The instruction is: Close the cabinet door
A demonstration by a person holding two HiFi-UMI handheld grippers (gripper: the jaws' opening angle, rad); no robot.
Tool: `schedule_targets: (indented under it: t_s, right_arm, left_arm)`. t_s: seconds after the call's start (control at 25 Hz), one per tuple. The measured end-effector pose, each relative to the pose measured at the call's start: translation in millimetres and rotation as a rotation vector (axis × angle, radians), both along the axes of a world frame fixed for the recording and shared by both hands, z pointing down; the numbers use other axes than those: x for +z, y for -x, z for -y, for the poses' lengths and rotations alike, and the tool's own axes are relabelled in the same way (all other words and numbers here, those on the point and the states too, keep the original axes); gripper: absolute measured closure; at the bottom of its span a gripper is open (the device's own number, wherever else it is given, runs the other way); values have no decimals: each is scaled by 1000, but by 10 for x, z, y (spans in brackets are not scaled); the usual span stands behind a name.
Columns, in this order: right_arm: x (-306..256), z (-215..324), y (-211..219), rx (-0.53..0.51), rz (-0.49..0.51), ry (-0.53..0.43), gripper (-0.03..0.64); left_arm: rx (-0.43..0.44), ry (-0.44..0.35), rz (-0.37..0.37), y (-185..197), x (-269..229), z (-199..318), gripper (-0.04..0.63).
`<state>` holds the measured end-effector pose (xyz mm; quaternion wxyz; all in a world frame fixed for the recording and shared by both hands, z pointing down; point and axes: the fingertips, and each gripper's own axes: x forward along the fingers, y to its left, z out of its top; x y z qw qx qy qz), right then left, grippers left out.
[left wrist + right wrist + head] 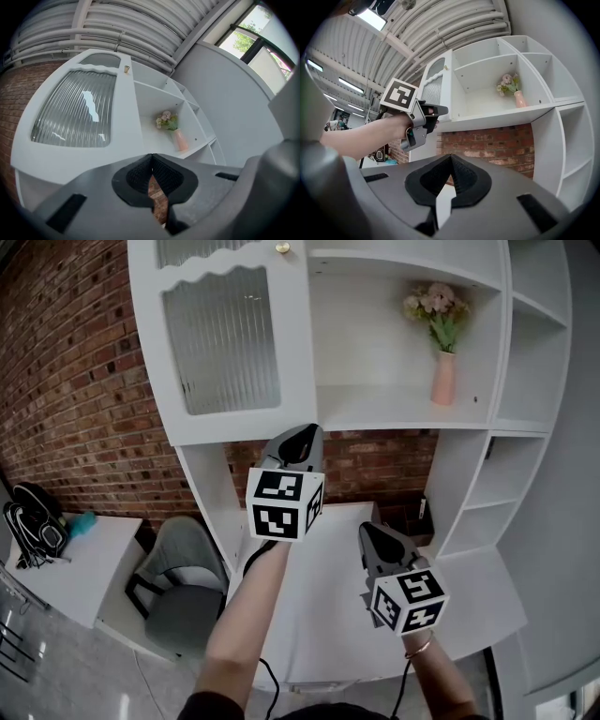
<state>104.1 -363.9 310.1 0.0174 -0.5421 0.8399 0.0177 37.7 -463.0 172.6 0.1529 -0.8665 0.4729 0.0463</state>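
Note:
The white cabinet door [225, 343] with ribbed glass stands swung open to the left of the shelf opening; its gold knob [282, 247] sits at its top right corner. My left gripper [307, 432] is shut and empty, raised with its tip at the door's lower right corner; whether it touches I cannot tell. In the left gripper view the door [79, 117] fills the upper left above the left gripper [151, 157]. My right gripper [368, 531] is lower, over the desk, shut and empty. The right gripper view shows the right gripper [451, 157], the left gripper [425, 116] and the door [436, 86].
A pink vase of flowers [443, 371] stands on the open shelf [375, 413]. Below is a white desk [328, 615] against a brick wall [75, 381]. A grey chair [183, 582] and a side table [84, 568] with a black bag [33, 526] are at the left.

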Motion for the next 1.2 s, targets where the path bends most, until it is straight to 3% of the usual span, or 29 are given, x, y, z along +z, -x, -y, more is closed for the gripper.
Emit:
schedule_targets:
  t_s: [0.4, 1.2]
  right_arm:
    - [53, -253, 53, -4, 9, 16, 617]
    - [553, -574, 280, -9, 46, 95, 615]
  left_arm:
    - [29, 102, 56, 69, 695, -455, 588]
    - [-20, 335, 13, 800, 2096, -1197, 588]
